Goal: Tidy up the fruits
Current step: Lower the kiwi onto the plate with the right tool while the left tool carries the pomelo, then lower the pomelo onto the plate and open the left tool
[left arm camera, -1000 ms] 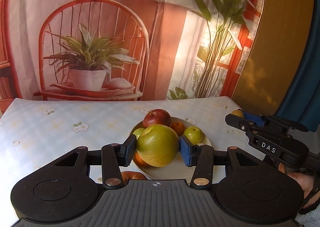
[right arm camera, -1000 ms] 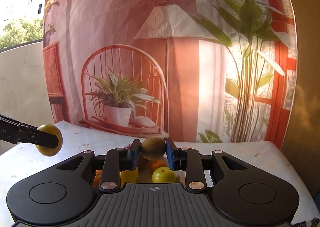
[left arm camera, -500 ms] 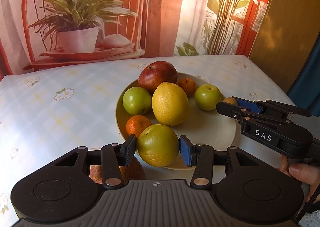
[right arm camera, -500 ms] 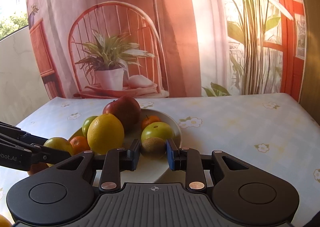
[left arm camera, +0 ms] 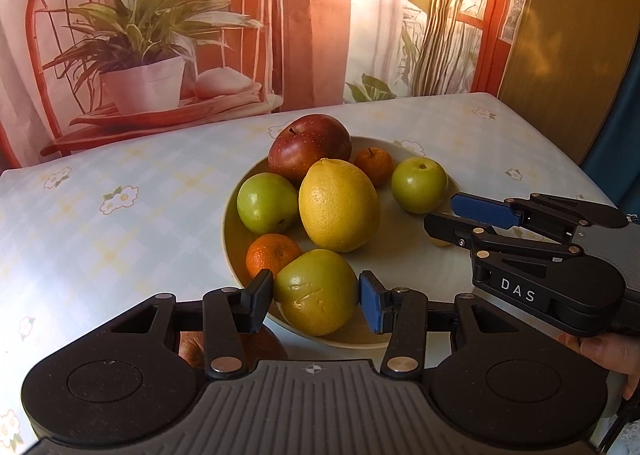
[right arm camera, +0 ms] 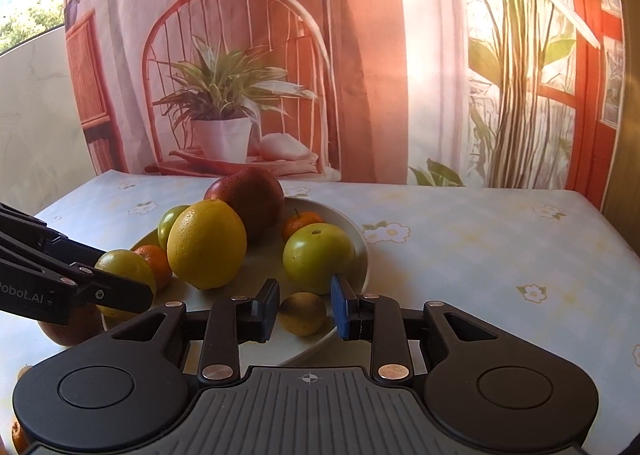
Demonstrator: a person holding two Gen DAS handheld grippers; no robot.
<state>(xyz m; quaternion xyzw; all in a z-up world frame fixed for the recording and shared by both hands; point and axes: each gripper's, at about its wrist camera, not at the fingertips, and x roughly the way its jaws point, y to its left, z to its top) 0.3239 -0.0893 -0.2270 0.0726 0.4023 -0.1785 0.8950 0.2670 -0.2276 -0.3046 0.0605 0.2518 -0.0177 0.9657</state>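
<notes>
A cream plate (left arm camera: 400,255) on the flowered tablecloth holds a red apple (left arm camera: 308,147), a big yellow citrus (left arm camera: 338,205), two green fruits (left arm camera: 266,203) (left arm camera: 418,185) and two small oranges (left arm camera: 374,165) (left arm camera: 272,255). My left gripper (left arm camera: 316,297) is shut on a yellow-green apple (left arm camera: 316,287) at the plate's near rim. At the plate's right side, low over its surface, my right gripper (right arm camera: 304,309) is shut on a small brownish-yellow fruit (right arm camera: 302,313). From the left wrist view the right gripper (left arm camera: 452,221) nearly hides that fruit.
A reddish fruit (left arm camera: 256,347) lies on the cloth just under my left gripper, outside the plate. A printed backdrop hangs behind the table, with a wooden panel (left arm camera: 568,55) at the right. A hand (left arm camera: 608,351) grips the right tool. The cloth (right arm camera: 500,255) is bare right of the plate.
Both grippers came down to the plate with their fruits still held and now tilt further down; the plate and its fruits have come close. In the last half second they barely moved.
</notes>
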